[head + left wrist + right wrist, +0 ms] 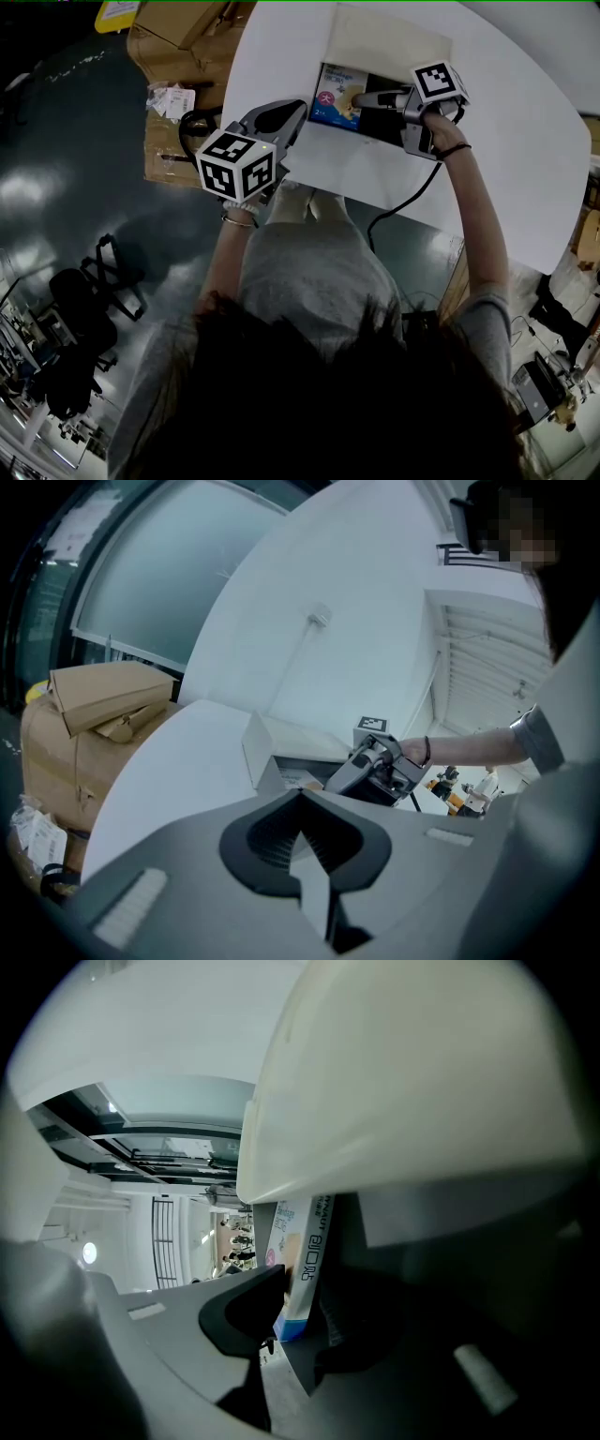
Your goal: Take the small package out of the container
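- At centre left of the head view, the left tool (pixel 292 111) hangs clenched on nothing, not bracing the container (pixel 394 42); the box may drag or tip.
- Right of it, the right tool (pixel 361 98) pinches the small package (pixel 333 105) inside the container; an edge grip could slip, or snag the flap.
- White bench (pixel 506 150); brown cartons (pixel 178 37) upper left; glossy dark floor (pixel 66 169).

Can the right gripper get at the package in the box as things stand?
Probably yes. The right gripper is inside the open box with the package between its jaws; nothing blocks it. The left gripper is outside the box.
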`<state>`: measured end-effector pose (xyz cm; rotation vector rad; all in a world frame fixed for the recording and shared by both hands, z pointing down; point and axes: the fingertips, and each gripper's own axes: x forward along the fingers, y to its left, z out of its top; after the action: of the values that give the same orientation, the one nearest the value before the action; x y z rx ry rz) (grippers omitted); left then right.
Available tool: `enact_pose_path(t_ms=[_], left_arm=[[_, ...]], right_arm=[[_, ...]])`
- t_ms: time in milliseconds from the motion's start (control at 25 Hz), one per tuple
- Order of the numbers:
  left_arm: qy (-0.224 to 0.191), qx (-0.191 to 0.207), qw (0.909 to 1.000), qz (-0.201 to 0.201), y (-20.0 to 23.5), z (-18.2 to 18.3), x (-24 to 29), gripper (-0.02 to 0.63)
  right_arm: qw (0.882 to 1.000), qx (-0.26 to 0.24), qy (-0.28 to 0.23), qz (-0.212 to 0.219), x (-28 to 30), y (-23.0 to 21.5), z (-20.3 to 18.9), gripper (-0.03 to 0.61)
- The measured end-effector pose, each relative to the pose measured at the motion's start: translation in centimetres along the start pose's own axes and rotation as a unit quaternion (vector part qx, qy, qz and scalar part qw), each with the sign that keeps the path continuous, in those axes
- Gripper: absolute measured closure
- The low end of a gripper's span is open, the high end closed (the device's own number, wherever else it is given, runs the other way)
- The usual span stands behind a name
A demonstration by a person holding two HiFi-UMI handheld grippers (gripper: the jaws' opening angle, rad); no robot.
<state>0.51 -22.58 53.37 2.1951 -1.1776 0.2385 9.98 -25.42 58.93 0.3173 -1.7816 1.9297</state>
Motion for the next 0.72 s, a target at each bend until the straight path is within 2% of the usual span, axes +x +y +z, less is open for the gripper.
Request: enact_pose_path(t_ms=[360, 720], left_arm=[[-0.004, 0.003, 1.0000, 0.002, -0.1, 0.0, -0.3, 0.623], [-0.013, 0.004, 0.9999, 0.005, -0.1, 0.2, -1.1, 0.623]], right_arm=[[1.000, 0.000, -0.002, 0.003, 0.0, -0.2, 0.1, 0.453], [1.000, 0.024, 0.008, 0.003, -0.2, 0.2, -0.1, 0.457]])
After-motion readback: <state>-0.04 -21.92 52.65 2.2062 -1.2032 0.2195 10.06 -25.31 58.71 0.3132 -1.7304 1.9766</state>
